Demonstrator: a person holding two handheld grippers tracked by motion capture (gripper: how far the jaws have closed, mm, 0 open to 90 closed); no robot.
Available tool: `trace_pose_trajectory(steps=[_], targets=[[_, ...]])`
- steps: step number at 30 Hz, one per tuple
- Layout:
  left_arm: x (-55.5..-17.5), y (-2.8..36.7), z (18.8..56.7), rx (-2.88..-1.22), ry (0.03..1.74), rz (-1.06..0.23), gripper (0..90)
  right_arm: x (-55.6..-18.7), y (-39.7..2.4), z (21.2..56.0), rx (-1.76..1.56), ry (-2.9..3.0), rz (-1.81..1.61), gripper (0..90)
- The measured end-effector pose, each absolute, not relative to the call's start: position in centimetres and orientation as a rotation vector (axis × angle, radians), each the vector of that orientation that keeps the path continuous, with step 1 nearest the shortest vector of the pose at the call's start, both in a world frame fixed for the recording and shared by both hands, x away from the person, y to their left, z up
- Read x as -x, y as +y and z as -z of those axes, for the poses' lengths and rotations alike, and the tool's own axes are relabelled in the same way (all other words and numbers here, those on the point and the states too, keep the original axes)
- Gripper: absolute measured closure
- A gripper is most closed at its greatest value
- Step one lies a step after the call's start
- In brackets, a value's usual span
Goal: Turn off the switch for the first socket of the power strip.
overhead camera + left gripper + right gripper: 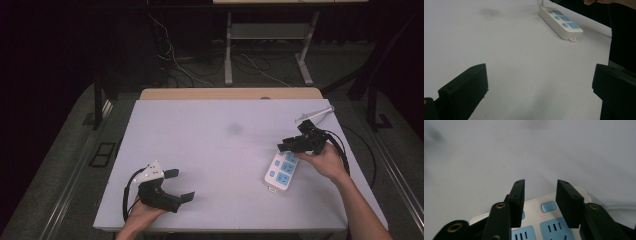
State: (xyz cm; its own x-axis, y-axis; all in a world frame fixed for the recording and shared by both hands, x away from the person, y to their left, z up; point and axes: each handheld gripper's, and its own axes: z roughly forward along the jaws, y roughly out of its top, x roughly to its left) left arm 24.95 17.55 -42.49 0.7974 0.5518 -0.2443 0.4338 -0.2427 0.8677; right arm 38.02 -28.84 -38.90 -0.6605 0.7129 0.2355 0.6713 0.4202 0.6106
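A white power strip (282,171) with blue sockets lies on the right part of the white table (210,145). My right gripper (285,146) hovers over its far end, held by a hand. In the right gripper view its jaws (540,195) stand a narrow gap apart above the power strip (549,225), near a small blue switch (548,206), with nothing pinched between them. My left gripper (181,185) rests near the front left of the table, open wide and empty. In the left gripper view (539,82) the power strip (560,21) lies farther off.
A thin white cord (315,115) lies near the table's far right corner. A faint dark smudge (234,129) marks the table's middle. Black cables trail from both grippers. Behind the table stand a desk frame (228,50) and loose floor cables.
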Motion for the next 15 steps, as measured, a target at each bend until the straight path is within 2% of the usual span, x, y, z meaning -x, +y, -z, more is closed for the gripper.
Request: trace_pose_trajectory(steps=[1, 2, 4, 8, 15], targets=[[-25.0, 17.5, 42.5, -1.877, 0.749, -0.132, 0.0, -38.0, -28.8, 38.9, -1.267, 2.596, -1.073, 61.4], [-25.0, 17.5, 42.5, -1.877, 0.750, -0.132, 0.0, -38.2, -28.9, 39.1, -1.270, 2.599, -1.072, 66.3], [-25.0, 17.5, 42.5, -1.878, 0.749, -0.132, 0.0, -38.2, -28.9, 39.2, -1.275, 2.602, -1.072, 68.6], [-25.0, 17.5, 42.5, -1.877, 0.749, -0.132, 0.0, -38.5, -29.0, 39.7, -1.276, 2.609, -1.064, 80.3], [-25.0, 17.6, 42.5, -1.877, 0.750, -0.131, 0.0, -38.6, -28.9, 39.9, -1.275, 2.613, -1.054, 86.5]])
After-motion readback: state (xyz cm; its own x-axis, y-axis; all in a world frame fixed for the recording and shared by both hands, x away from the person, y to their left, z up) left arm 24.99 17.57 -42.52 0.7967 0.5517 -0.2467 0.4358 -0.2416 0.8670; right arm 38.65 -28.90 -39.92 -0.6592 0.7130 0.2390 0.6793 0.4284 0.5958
